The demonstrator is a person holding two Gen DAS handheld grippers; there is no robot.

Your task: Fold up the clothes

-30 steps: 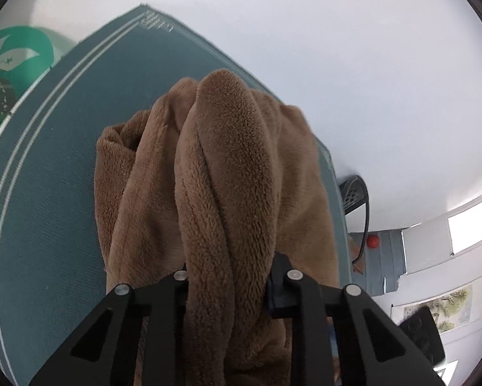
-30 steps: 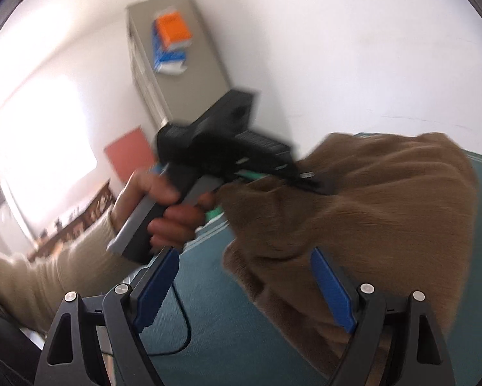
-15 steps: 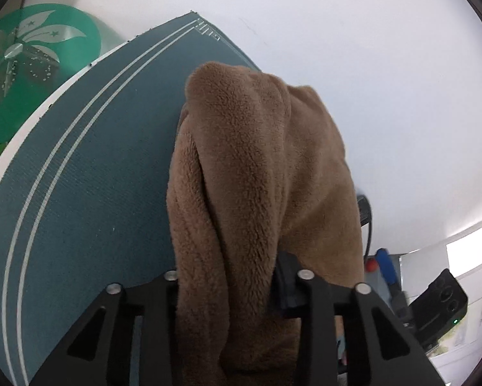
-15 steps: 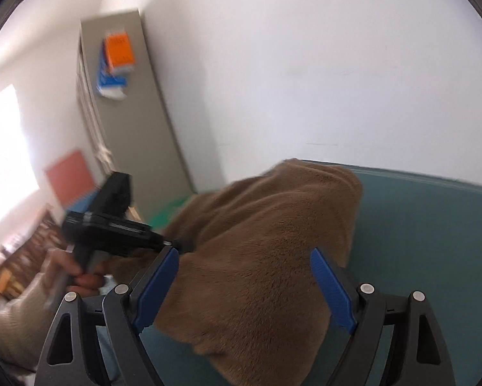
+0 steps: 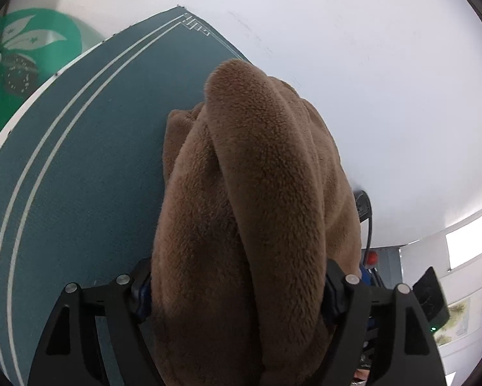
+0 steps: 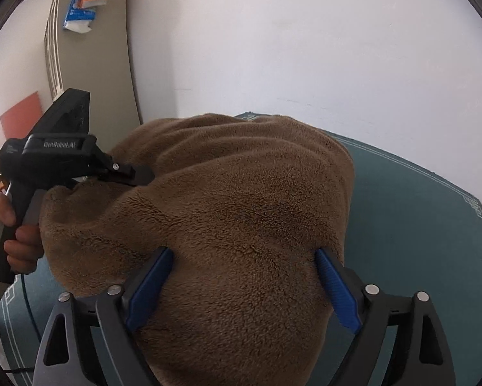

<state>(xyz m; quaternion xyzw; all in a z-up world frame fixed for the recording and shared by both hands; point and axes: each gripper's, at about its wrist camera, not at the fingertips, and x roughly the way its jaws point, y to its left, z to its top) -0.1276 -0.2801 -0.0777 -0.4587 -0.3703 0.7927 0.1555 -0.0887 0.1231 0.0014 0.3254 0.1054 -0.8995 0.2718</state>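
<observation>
A thick brown fleece garment [image 5: 257,212] hangs bunched over a teal mat [image 5: 80,177]. My left gripper [image 5: 237,286] stands wide with a fat roll of the fleece between its fingers. In the right wrist view the same garment [image 6: 241,212] fills the middle. My right gripper [image 6: 244,286] stands wide open with its blue pads [image 6: 150,283] against the fleece on both sides. The left gripper [image 6: 134,173] shows there at the left, its tip buried in the far edge of the garment, held by a hand [image 6: 15,234].
The teal mat [image 6: 417,225] has white border lines and lies against a white wall. A green disc with a white flower [image 5: 25,51] sits at the far left. A grey cabinet [image 6: 89,48] with boxes on top stands at the left. A black cable [image 5: 368,225] hangs at the right.
Both grippers moved closer to the garment. The left gripper's fingers spread wider around the fleece roll. The right gripper came down so that the fleece now sits between its pads.
</observation>
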